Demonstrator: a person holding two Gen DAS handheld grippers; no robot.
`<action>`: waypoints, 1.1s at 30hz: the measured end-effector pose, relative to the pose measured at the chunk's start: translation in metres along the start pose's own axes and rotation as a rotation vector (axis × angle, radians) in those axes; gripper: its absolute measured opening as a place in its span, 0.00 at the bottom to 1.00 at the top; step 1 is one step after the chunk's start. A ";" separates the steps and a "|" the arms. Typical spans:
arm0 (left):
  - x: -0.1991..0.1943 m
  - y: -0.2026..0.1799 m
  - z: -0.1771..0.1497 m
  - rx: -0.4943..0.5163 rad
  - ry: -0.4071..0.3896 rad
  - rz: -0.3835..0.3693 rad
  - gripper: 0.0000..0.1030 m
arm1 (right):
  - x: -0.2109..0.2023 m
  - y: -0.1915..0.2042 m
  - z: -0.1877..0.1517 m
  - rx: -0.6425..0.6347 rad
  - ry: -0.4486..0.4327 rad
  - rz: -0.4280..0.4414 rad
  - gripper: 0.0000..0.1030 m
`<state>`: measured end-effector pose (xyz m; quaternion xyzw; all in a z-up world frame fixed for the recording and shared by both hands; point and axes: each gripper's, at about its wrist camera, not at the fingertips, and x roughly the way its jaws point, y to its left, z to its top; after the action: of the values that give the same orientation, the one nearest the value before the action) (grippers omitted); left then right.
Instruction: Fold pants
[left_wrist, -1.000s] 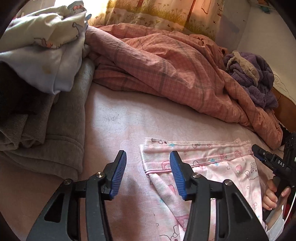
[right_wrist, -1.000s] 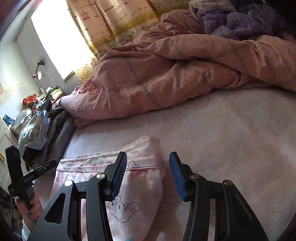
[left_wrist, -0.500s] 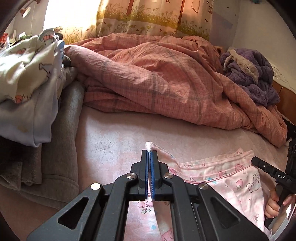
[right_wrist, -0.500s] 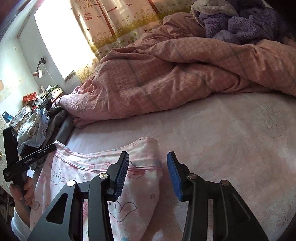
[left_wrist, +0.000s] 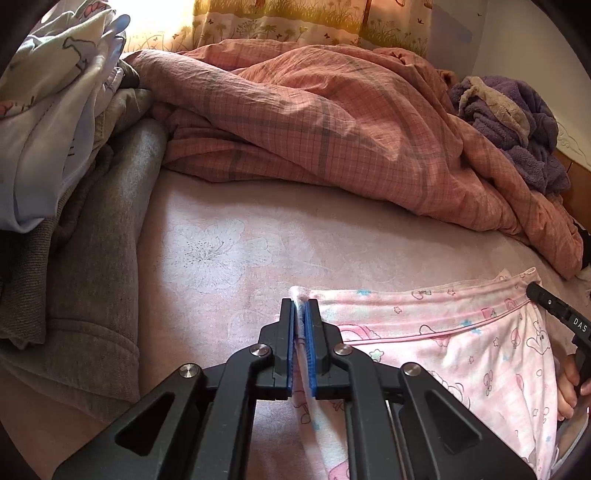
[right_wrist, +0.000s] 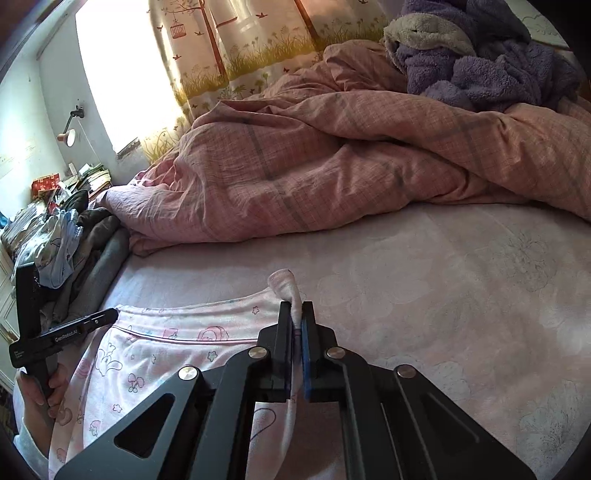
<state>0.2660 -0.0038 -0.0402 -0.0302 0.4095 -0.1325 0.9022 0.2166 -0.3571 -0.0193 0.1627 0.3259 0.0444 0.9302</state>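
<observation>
Both grippers now pinch the pink printed pants: the left gripper was clamped already half a second back, while the right gripper, whose jaws stood wide then, has just shut on the opposite corner of the top edge. With both corners held, the cloth is likely ready to be lifted and folded over. It lies on the bed; beyond sprawls the pink checked quilt.

Pink cartoon-print pants are lying across the bed, both waistband corners sticking up, pinched.
</observation>
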 end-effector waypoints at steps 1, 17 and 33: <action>0.003 -0.001 0.000 0.003 0.010 0.011 0.07 | 0.006 -0.002 0.000 0.005 0.032 -0.009 0.03; -0.005 -0.016 -0.006 0.090 -0.050 0.123 0.37 | 0.020 -0.002 -0.003 -0.013 0.104 -0.051 0.08; -0.147 -0.049 -0.045 0.174 -0.643 0.292 1.00 | -0.119 0.029 -0.025 -0.143 -0.392 -0.025 0.79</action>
<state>0.1292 -0.0094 0.0452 0.0653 0.0921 -0.0205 0.9934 0.1086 -0.3453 0.0426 0.0979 0.1365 0.0232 0.9855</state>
